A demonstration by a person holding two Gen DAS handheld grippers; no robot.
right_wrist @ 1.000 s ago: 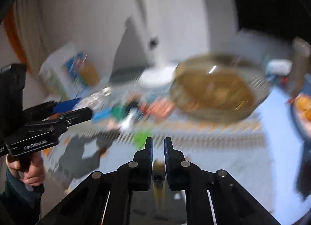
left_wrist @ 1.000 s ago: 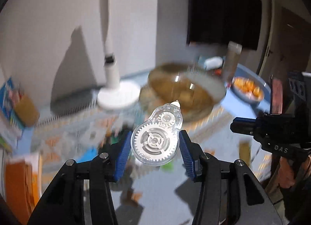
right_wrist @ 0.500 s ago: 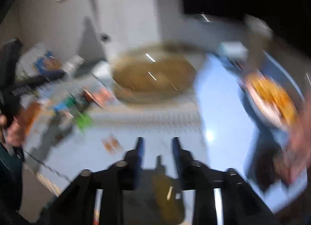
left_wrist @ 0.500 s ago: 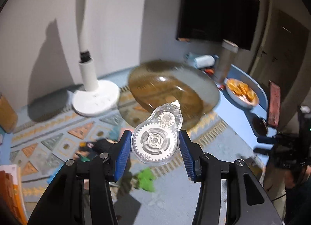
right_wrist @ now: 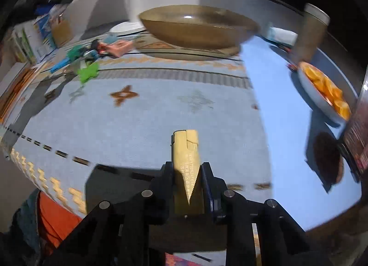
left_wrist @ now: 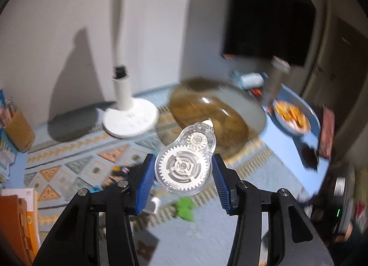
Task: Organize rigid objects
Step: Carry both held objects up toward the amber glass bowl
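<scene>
In the left wrist view, the left gripper (left_wrist: pixel 182 179) is sitting at the lower centre of the frame, its blue-padded jaws partly open and clamping a clear correction tape dispenser (left_wrist: pixel 185 159) by its wide geared body, the narrow tip pointing up toward the brown bowl (left_wrist: pixel 215 114) at mid-frame. A white lamp base (left_wrist: pixel 131 117) is standing to the upper left of the dispenser, on the patterned table mat (left_wrist: pixel 76 164). In the right wrist view, the right gripper (right_wrist: pixel 187 179) is occupying the bottom centre; its jaws have just been closing, and they are pressing on the sides of a gold lighter (right_wrist: pixel 186 162) that is lying lengthwise between them, its cap end sticking out ahead of the fingertips over the mat. A plate of orange slices (right_wrist: pixel 326 91) is resting at the right edge, and small colourful objects (right_wrist: pixel 88 59) are lying scattered at the upper left, beside the bowl.
</scene>
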